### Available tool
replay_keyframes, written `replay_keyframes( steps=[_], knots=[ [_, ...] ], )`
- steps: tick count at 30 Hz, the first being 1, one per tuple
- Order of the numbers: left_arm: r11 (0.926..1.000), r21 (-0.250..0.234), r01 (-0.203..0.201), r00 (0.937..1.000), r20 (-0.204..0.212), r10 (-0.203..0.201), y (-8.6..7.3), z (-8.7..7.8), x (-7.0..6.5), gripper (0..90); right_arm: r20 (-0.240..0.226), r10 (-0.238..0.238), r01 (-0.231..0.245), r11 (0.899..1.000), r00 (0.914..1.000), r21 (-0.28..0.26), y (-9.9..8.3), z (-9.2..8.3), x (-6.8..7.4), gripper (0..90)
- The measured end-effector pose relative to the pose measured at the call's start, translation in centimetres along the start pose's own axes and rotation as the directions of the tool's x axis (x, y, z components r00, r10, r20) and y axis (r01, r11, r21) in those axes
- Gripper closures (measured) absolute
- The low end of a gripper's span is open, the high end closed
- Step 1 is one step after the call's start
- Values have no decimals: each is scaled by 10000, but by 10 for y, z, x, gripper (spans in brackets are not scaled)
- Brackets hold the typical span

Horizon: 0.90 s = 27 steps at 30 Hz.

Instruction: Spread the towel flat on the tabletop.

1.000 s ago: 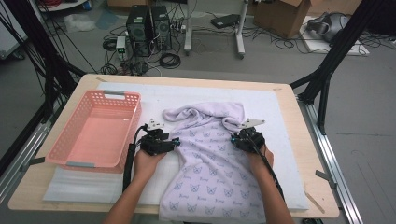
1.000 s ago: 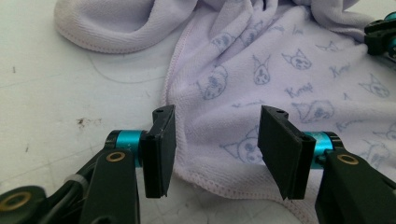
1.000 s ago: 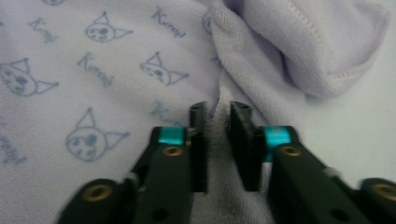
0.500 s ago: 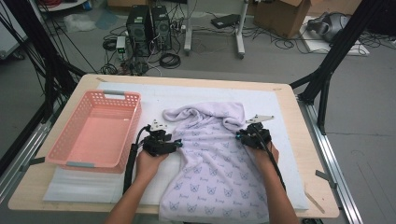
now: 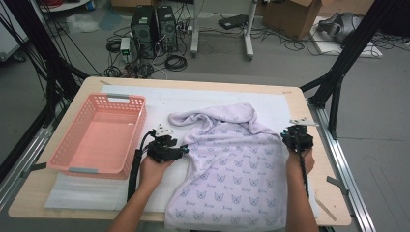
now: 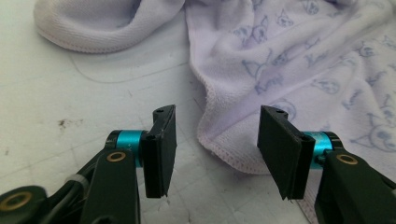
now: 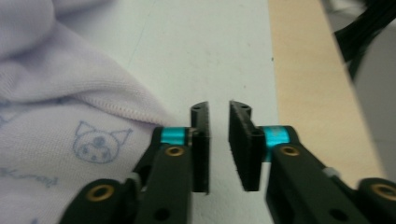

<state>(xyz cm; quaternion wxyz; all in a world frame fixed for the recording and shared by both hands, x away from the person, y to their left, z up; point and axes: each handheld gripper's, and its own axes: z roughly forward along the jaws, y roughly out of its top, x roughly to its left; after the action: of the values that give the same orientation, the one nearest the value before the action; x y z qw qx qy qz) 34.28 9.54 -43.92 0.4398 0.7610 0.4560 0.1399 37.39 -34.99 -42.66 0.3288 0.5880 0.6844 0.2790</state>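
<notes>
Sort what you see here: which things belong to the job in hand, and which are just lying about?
In the job:
- lilac towel
- left gripper, jaws open at the towel's hem
- right gripper, jaws slightly apart, off the towel's edge

Lying about:
- pink basket
- computer towers
- cardboard box

A pink basket (image 5: 99,137) sits on the white mat (image 5: 193,99) at the table's (image 5: 309,104) left side. Behind the table, two dark computer towers (image 5: 154,24), loose cables (image 5: 175,62) and what looks like a cardboard box (image 5: 290,17) stand on the floor.

Pretty sure I'm in a lab: black rig frame (image 5: 355,46) around my worktop (image 5: 193,83), PC towers (image 5: 153,26) and tangled cables (image 5: 174,62) on the far floor.
</notes>
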Motion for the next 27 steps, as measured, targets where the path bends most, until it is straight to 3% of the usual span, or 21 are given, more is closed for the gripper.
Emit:
replay_keyframes(
  steps=[1, 2, 5, 7, 8, 12, 14, 16, 18, 19, 20, 21, 22, 25, 27],
  knots=[
    [10000, -27, 12, 10000, 55, -12, 0, -2, 0, 468, -337, 277, -282, 9995, 9990, -147, -3, -2, -6, 724],
    [10000, -25, 3, 9999, 104, -3, 1, -3, 0, 468, -337, 277, -282, 9995, 9990, -147, -3, -2, -6, 724],
    [9996, -34, 272, 9986, 465, -271, -3, -5, -1, 469, -1422, 128, -207, 9983, 9898, -543, -10, -14, -15, 702],
    [9997, 159, 207, 9975, 671, -218, -6, -3, -4, 469, -1481, -9, -77, 9983, 9890, -576, -12, -18, -14, 698],
    [9995, 132, 301, 9965, 771, -311, -8, -2, -6, 472, -1904, -138, 7, 9976, 9816, -686, -17, -23, -13, 686],
    [9989, 420, 187, 9923, 1218, -237, -11, 6, -17, 460, -2223, -547, 393, 9965, 9734, -732, -24, -29, -9, 683],
    [9984, 573, -16, 9910, 1340, -62, -11, 11, -25, 407, -2460, -714, 537, 9955, 9666, -778, -30, -34, -6, 679],
    [9963, 596, -620, 9938, 960, 561, -10, 14, -34, 409, -2557, -755, 566, 9951, 9638, -807, -32, -35, -5, 673],
    [9876, 639, -1436, 9894, 286, 1420, -11, 17, -44, 449, -2751, -825, 614, 9945, 9579, -847, -36, -37, -3, 668],
    [9834, 581, -1720, 9845, 453, 1695, -11, 17, -46, 650, -2884, -903, 684, 9940, 9532, -852, -40, -38, -1, 662],
    [9861, 533, -1576, 9851, 784, 1532, -10, 17, -47, 650, -2884, -903, 684, 9940, 9532, -852, -40, -38, -1, 662],
    [9870, 512, -1524, 9865, 680, 1488, -10, 18, -50, 761, -2950, -925, 699, 9938, 9510, -865, -41, -39, 0, 660],
    [9848, 539, -1654, 9855, 464, 1630, -9, 17, -51, 834, -2995, -925, 696, 9938, 9496, -864, -42, -39, 1, 660],
    [9898, 497, -1335, 9905, -264, 1349, -8, 12, -41, 854, -3153, -1045, 796, 9927, 9432, -906, -47, -42, 3, 651],
    [9961, 210, -851, 9935, -734, 865, -8, 7, -27, 858, -3204, -1117, 870, 9921, 9407, -904, -51, -45, 3, 641]
  ],
)
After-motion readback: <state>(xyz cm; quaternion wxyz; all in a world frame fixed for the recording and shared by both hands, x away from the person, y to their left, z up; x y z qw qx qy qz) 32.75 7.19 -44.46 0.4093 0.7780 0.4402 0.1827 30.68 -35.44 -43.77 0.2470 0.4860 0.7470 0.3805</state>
